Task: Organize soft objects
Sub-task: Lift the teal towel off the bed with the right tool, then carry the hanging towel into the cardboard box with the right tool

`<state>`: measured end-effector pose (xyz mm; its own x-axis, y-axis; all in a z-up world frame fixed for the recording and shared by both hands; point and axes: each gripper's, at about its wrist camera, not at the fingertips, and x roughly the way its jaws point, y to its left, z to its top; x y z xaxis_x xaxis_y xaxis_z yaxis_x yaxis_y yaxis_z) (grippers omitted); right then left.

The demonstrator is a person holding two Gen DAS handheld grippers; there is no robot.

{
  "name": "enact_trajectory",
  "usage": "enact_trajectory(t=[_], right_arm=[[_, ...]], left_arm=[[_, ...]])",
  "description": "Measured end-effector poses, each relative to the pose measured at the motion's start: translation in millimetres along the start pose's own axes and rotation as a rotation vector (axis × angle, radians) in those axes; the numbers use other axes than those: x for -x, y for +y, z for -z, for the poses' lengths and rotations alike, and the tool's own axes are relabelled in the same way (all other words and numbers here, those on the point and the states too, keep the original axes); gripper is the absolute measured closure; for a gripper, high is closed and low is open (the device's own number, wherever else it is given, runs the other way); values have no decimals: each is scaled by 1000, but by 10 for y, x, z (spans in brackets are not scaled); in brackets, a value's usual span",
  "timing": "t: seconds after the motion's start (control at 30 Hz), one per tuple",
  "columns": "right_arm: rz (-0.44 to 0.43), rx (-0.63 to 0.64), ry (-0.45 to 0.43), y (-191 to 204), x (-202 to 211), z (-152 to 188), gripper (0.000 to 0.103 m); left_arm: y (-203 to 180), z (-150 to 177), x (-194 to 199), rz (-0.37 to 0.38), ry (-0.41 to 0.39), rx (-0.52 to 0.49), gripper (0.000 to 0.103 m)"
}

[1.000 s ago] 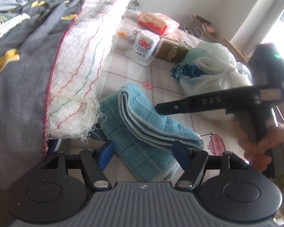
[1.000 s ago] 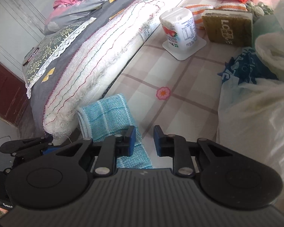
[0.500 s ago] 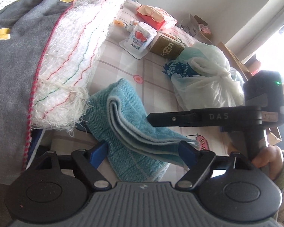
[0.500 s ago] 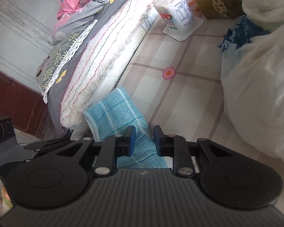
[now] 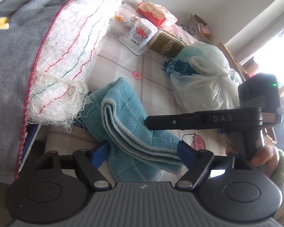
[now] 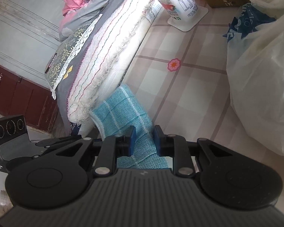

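Left tool straddles the folded teal towel, its jaws closing with the blue pads at either side of the thick folded layers. That towel lies on the checked bedsheet, just beside a fringed white blanket. From the right, the right tool reaches onto the towel's upper fold. A tied plastic bag sits farther back.

From the right wrist view, the right tool has its jaws drawn narrow, pinching a ridge of the teal towel between the pads. A white carton stands on the bedsheet beyond, and the left tool's body shows at the lower left.
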<state>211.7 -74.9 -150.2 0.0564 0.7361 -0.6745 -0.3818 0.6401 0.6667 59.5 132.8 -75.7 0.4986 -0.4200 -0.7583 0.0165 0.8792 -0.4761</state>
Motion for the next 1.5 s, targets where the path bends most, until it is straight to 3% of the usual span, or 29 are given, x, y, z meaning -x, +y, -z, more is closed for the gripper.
enact_trajectory(t=[0.3,0.5,0.67,0.87,1.03,1.2,1.37,1.5], right_arm=[[-56,-16,7,14,-34,115,83],[-99,-48,-51,20,189,226,85],[-107,-29,-178,146,731,250,85],[-74,-29,-391,84,1783,236,85],[18,-67,-535,-263,2739,321,85],[188,-146,-622,-885,3512,398,85],[312,-259,-612,-1662,3843,383,85],[398,-301,-548,-2197,3768,294,84]], left_arm=[[-224,88,-13,-113,-24,-102,64],[-471,88,211,-119,-71,-161,69],[-1007,-79,433,-100,-161,-295,70],[-1858,-427,393,30,-218,-454,70],[-2773,-719,-89,162,-174,-578,70],[-3546,-929,-879,246,-50,-638,70],[-4088,-937,-1737,228,67,-708,67],[-4147,-976,-2340,180,176,-679,55]])
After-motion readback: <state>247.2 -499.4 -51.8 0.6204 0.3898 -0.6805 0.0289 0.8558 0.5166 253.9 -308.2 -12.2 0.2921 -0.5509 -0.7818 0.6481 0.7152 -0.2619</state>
